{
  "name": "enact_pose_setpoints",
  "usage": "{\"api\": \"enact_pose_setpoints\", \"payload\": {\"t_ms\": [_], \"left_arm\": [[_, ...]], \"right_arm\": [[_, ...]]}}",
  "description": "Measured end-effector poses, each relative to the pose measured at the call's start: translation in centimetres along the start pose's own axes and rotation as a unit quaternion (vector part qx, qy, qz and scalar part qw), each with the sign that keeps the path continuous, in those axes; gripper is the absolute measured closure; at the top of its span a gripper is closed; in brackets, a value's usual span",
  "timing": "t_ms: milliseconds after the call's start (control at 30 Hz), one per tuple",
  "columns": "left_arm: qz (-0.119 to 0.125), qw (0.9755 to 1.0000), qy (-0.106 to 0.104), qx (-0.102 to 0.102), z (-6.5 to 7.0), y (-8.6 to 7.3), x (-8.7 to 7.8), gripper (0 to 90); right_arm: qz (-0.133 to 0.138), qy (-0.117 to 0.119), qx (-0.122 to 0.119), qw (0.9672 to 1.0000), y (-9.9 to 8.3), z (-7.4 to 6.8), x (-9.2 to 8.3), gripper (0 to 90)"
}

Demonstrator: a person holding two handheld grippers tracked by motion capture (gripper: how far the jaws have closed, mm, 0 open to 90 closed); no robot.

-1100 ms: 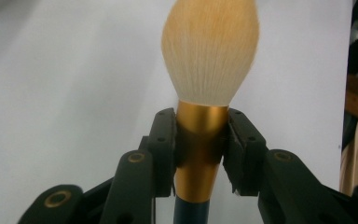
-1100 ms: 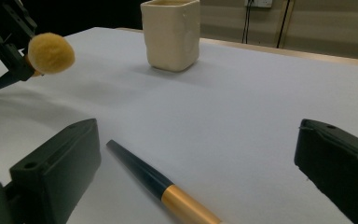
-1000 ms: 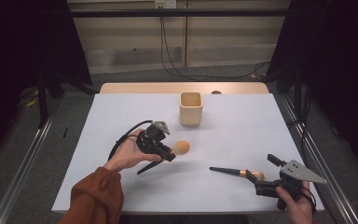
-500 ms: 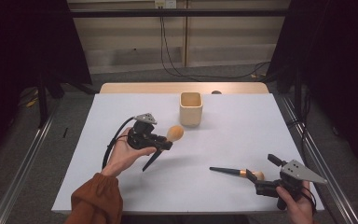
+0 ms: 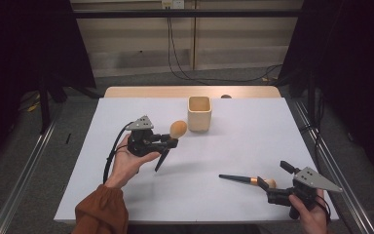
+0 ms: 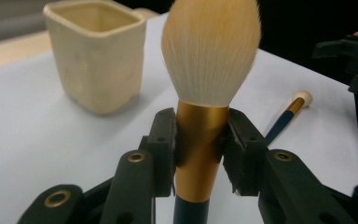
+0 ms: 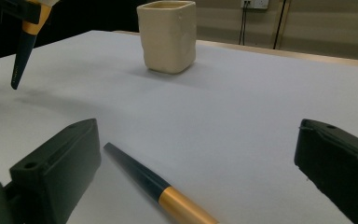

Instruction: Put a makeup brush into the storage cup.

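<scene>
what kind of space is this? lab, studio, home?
Most likely a lab recording bay rather than a home: a plain white table stands between black curtains, metal floor rails run along both sides, and cables drop from a wall outlet behind. The only props are a makeup brush and a cream cup.

No legible text or labels

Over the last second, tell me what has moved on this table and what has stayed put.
The left hand-held gripper, shut on the big brush at its gold ferrule, carried it across the table toward the cream cup, so the bristle head now sits beside the cup's near wall. The right hand-held gripper stayed open around the small brush lying on the table; cup and small brush did not move.
</scene>
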State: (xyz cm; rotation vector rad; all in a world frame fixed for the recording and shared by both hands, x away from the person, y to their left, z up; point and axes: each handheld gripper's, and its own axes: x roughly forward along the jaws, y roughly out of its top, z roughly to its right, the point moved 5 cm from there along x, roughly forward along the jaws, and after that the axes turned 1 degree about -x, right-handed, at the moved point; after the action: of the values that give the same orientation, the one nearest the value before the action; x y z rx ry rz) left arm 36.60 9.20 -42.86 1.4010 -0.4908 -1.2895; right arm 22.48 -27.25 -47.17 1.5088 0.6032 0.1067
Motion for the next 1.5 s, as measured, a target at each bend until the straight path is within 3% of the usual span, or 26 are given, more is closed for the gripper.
{"api": "enact_pose_setpoints", "payload": {"t_ms": [33, 200, 467, 633, 767, 933, 1500], "left_arm": [[0.005, 1.0, 0.003, 0.007, 0.0, 0.0, 0.0, 66.6], [0.031, 0.9994, 0.012, -0.008, 0.0, 0.3, -0.1, 66.6], [0.068, 0.9974, 0.022, -0.012, 0.0, 1.2, -0.5, 66.7], [0.074, 0.9969, 0.02, -0.014, -0.2, 1.9, -0.5, 66.6], [0.063, 0.9976, 0.028, -0.012, -0.2, 2.5, -0.4, 66.6], [0.079, 0.9966, 0.021, -0.007, 0.2, 3.7, -0.4, 66.7], [0.111, 0.9931, 0.037, 0.007, -0.1, 7.3, -0.4, 66.7]], "right_arm": [[0.0, 0.0, 0.0, 1.0, 0.0, 0.0, 0.0, 0.0], [0.002, -0.007, 0.0, 1.0, 0.0, 0.2, -0.1, 0.0], [0.006, -0.008, 0.003, 0.9999, 0.1, 0.2, -0.1, 0.0], [0.008, -0.009, 0.003, 0.9999, 0.1, 0.2, -0.1, 0.0], [0.009, -0.01, 0.004, 0.9999, 0.1, 0.2, -0.1, 0.0], [0.007, -0.009, 0.002, 0.9999, 0.1, 0.2, 0.0, 0.0], [0.012, -0.009, 0.005, 0.9999, 0.1, 0.1, 0.0, 0.0]]}}
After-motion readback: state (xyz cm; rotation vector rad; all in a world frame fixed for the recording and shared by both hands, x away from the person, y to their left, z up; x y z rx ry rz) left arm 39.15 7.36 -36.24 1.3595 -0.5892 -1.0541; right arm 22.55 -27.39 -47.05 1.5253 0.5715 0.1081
